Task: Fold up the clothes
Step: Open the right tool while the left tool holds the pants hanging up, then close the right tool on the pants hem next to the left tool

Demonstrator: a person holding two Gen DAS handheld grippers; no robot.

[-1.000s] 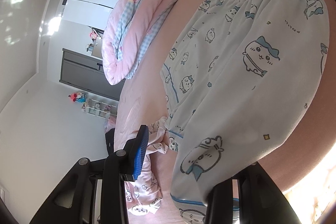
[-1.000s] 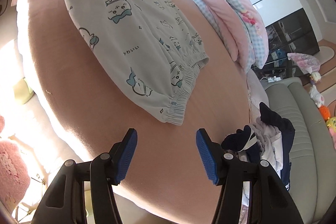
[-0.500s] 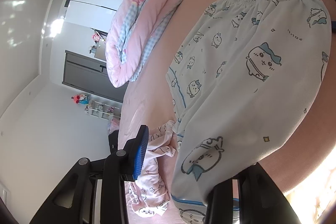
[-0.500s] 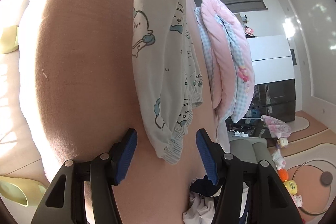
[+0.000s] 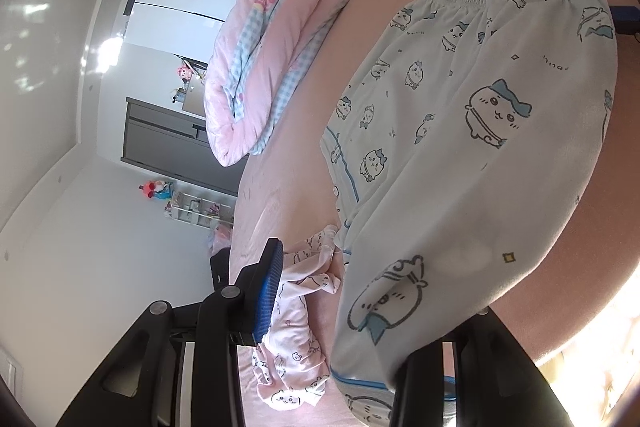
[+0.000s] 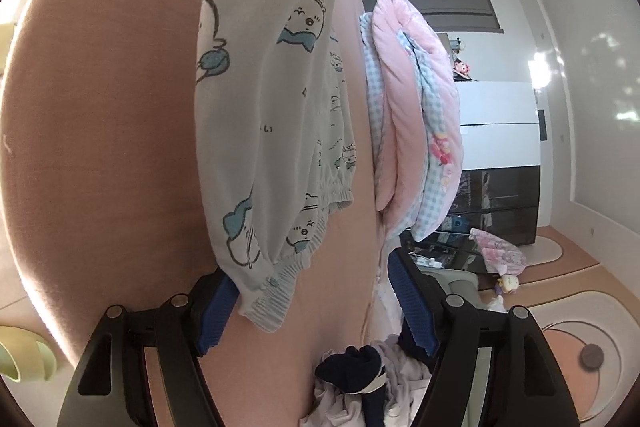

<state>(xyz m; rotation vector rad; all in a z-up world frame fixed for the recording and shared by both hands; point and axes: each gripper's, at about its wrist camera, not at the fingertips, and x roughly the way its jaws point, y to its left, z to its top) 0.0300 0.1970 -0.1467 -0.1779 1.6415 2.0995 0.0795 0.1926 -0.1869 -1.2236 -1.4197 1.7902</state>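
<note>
White pyjama trousers with blue cartoon prints lie spread on a pink bed. Their hem end drapes between my left gripper's wide-open fingers; the right finger is hidden under the cloth. In the right wrist view the trousers run away from me, and the elastic waistband lies between my right gripper's open fingers, over the left blue pad.
A folded pink and blue-check quilt lies along the bed's far side. A pink printed garment is crumpled near the left gripper. Dark and white clothes are piled below the right gripper.
My right gripper has swung round and moved in on the waistband, which now lies between its fingers. The left gripper has barely moved.
</note>
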